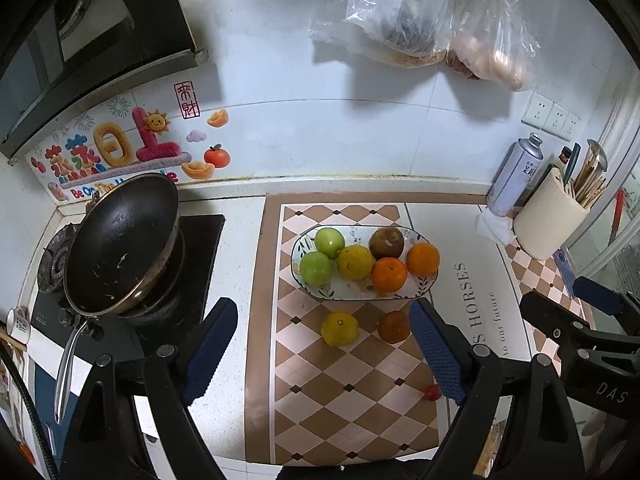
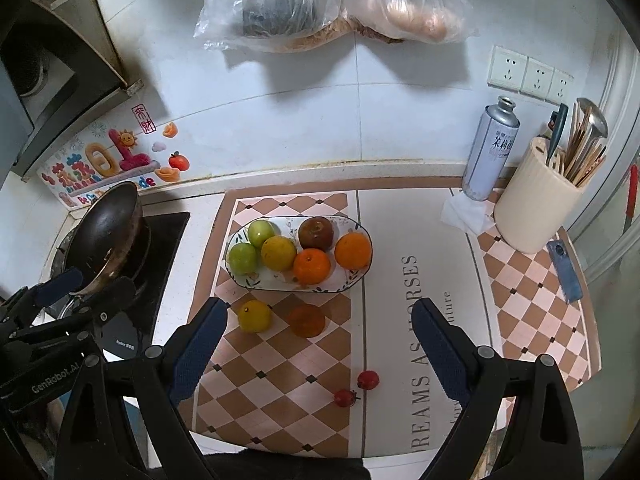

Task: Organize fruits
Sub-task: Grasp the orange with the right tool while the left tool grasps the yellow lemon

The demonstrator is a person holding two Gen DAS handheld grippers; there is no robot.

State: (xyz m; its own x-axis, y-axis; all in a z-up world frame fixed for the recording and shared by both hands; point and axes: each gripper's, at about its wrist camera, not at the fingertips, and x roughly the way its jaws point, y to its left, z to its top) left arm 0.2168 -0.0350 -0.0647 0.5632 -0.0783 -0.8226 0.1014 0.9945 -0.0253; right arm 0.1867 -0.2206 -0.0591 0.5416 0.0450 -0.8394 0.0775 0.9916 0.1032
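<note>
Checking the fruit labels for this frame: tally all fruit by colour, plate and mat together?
Green: 2, both on the plate, e.g.
Yellow: 2, one on the plate, one on the mat
Orange: 3, two on the plate, one on the mat
Dark brownish-red: 1, on the plate
Small red: 2, on the mat
Total: 10

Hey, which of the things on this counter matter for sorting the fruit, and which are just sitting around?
Part of the job:
- fruit plate, six fruits on it
- loose yellow fruit
- loose orange fruit
- two small red fruits on the mat

Just lying about:
- frying pan
- spray can
- utensil holder
- hanging plastic bags
</note>
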